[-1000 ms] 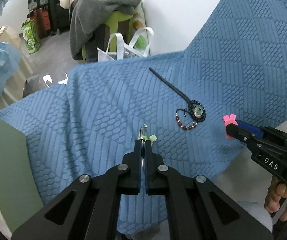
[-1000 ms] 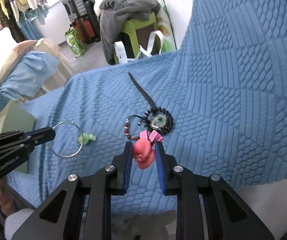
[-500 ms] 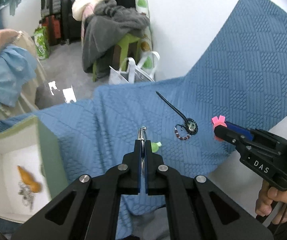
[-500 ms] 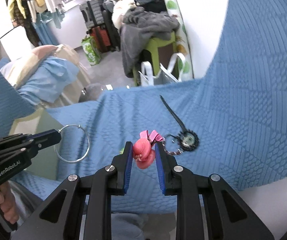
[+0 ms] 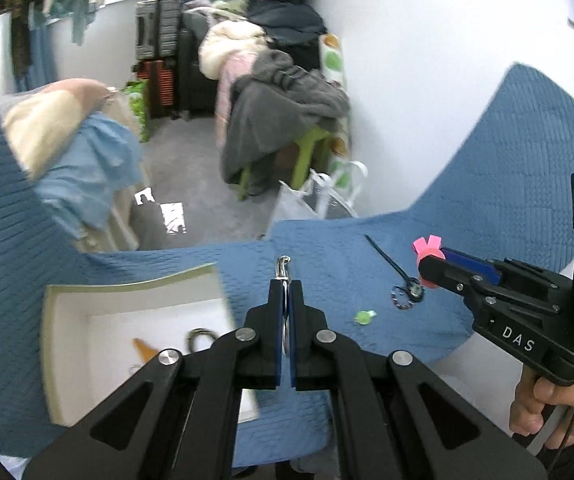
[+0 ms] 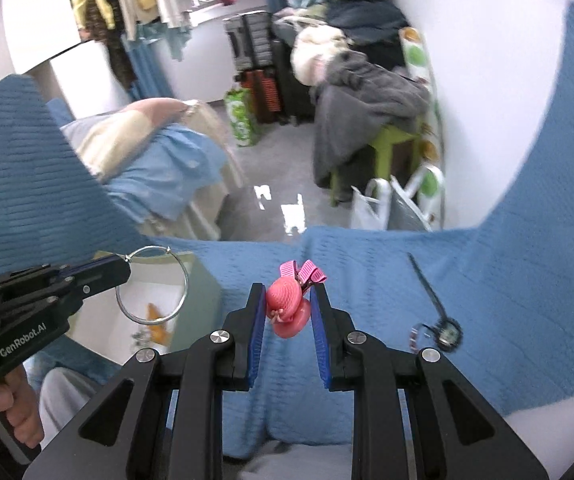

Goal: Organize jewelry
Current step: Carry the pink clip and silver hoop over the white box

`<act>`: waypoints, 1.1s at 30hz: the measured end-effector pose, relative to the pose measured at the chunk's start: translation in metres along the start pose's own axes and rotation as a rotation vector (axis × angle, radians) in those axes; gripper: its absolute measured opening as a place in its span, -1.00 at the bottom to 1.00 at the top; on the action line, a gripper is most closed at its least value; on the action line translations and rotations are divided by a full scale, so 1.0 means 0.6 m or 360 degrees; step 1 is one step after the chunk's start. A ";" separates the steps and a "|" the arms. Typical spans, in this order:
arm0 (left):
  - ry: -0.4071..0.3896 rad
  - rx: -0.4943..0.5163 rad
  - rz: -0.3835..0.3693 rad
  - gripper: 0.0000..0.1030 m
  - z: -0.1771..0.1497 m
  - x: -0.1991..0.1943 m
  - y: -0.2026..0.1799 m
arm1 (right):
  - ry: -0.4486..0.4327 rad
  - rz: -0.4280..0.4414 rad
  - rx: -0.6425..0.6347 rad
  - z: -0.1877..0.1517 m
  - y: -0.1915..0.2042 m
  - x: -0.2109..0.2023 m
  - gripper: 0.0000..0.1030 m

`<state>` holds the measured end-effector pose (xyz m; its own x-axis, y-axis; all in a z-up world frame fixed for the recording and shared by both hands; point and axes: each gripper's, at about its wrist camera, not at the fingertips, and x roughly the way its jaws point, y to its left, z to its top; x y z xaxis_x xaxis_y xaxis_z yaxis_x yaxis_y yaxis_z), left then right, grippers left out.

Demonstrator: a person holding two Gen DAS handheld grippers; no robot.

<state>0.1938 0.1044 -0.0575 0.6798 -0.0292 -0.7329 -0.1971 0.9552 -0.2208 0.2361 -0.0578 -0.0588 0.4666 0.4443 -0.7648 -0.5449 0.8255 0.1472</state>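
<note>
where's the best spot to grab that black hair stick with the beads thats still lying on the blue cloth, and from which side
Take the hair stick by its thin, straight shaft, coming from above with the fingers either side of it. It lies flat on the blue cloth with bare cloth along the shaft. The round ornament and bead loop at its near end look lumpier and more likely to slip.

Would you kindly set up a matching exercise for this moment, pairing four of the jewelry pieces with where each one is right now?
Things:
1. silver hoop
2. pink hair clip
3. black hair stick
4. orange piece

Places:
A. inside the open box
B. lying on the blue quilt
C. pinched in the left gripper
D. clamped in the right gripper

Pairs: 1-C, 2-D, 3-B, 4-A
</note>
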 end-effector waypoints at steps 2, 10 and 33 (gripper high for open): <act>-0.0016 -0.0029 0.0033 -0.97 -0.007 -0.013 0.028 | -0.0004 0.0034 -0.0038 0.007 0.035 0.008 -0.61; -0.0027 -0.0179 0.0079 -0.97 -0.051 -0.035 0.134 | 0.0076 0.0161 -0.0081 -0.007 0.149 0.068 -0.61; 0.0181 -0.0367 0.0104 -0.97 -0.169 0.041 0.259 | 0.0363 0.0215 -0.0196 -0.116 0.252 0.216 -0.60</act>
<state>0.1081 0.2225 -0.1750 0.5790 -0.0148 -0.8152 -0.4030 0.8640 -0.3019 0.1659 0.1002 -0.1793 0.2225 0.4462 -0.8668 -0.6787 0.7092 0.1908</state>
